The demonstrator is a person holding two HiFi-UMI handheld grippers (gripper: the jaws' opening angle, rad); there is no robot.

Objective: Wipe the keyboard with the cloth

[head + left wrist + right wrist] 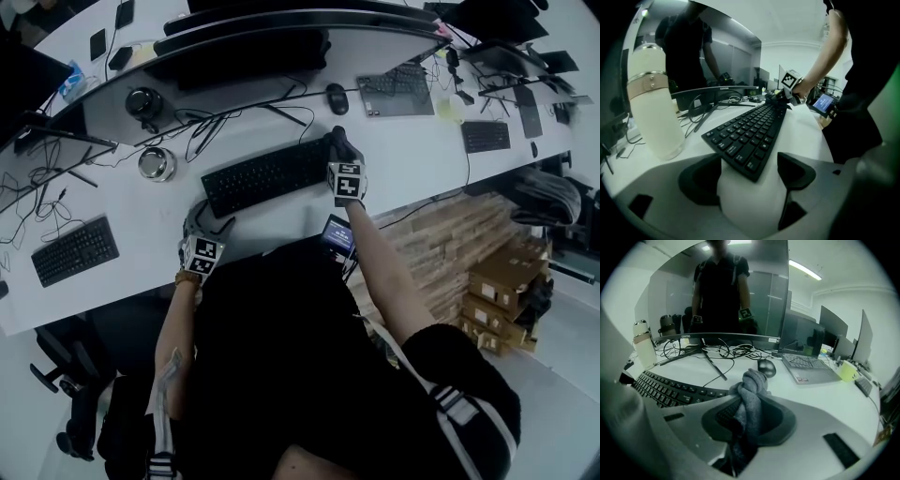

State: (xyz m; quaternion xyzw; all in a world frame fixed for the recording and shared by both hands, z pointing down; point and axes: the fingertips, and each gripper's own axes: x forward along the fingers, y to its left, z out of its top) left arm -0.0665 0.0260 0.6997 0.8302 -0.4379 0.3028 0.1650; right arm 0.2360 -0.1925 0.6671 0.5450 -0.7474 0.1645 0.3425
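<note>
A black keyboard [267,173] lies slanted on the white desk [141,234] in front of a curved monitor. At its right end my right gripper [339,142] is shut on a bunched grey cloth [750,394], which stands up between the jaws just above the keys [665,387]. My left gripper [200,223] sits at the keyboard's near left corner. In the left gripper view that corner [750,136] reaches in between the jaws of the left gripper [747,176], which stand wide apart and open. Whether a pad touches the corner is unclear.
A white bottle [651,103] stands left of the keyboard, with tangled cables [202,127] behind it. A mouse [337,97] and a laptop [394,94] lie to the right, a metal cup [157,163] and a second keyboard [75,250] to the left. The desk's front edge [281,246] runs close to me.
</note>
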